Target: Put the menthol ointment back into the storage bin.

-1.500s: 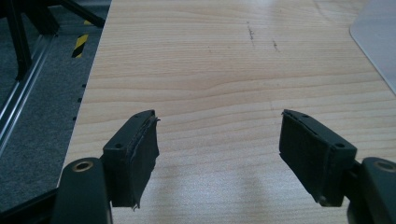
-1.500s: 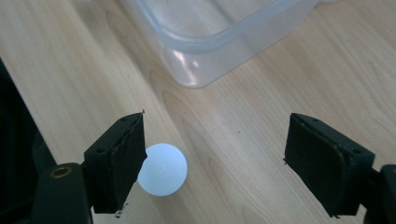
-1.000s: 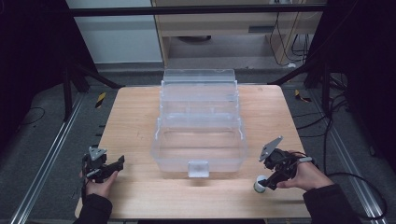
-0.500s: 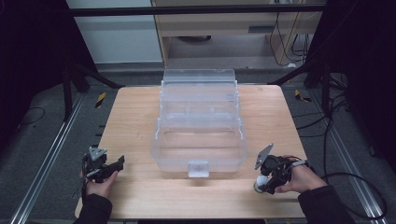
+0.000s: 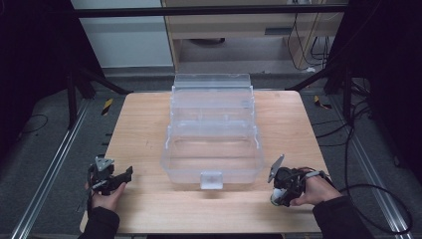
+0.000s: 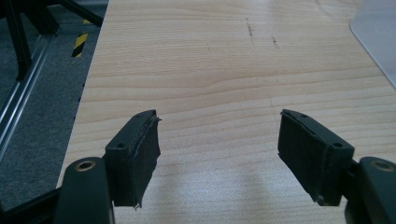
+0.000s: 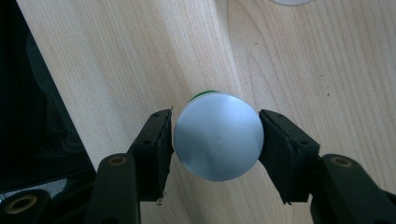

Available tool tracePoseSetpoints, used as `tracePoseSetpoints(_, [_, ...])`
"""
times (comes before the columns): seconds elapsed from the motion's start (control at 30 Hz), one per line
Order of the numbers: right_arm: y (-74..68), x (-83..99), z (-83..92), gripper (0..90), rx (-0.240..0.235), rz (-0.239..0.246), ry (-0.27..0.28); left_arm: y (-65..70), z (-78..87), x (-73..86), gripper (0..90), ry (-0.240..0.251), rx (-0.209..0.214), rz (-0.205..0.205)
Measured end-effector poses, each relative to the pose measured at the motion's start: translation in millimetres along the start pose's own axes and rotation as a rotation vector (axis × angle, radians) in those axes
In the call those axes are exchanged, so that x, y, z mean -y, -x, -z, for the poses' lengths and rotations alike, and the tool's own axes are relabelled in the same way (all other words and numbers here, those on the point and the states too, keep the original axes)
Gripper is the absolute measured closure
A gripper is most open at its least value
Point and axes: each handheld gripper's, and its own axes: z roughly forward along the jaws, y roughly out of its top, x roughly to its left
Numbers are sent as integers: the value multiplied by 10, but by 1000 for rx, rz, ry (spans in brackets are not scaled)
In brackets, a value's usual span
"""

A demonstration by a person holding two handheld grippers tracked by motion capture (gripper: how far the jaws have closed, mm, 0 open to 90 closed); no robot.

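A small round container with a silver lid and a green body (image 7: 218, 136) stands on the wooden table (image 5: 149, 119) near its front right corner (image 5: 275, 199). My right gripper (image 7: 215, 140) points down over it, and its pads touch the lid on both sides. In the high view the right gripper (image 5: 278, 195) sits just right of the clear plastic box (image 5: 214, 134). My left gripper (image 6: 219, 140) is open over bare wood, with nothing between its fingers. It rests low at the table's front left (image 5: 124, 175).
The clear multi-tier plastic box stands open in the table's middle, its front latch (image 5: 211, 179) facing me. One corner of the box (image 6: 376, 32) is at the top right of the left gripper view. The table's left edge and the floor rails (image 5: 45, 169) lie close to the left gripper.
My right gripper has shifted left and tipped down over the silver-lidded container, and its jaws now hug it. The left gripper has stayed where it was.
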Motion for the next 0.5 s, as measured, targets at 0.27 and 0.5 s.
tracePoseSetpoints(0.27, [22,-12,-5,498,-11,-19,-15,6,-2,1,293,-2,2,-2])
tracePoseSetpoints(0.5, [37,-2,16,502,-16,-39,-19,11,-4,2,294,-5,3,-8])
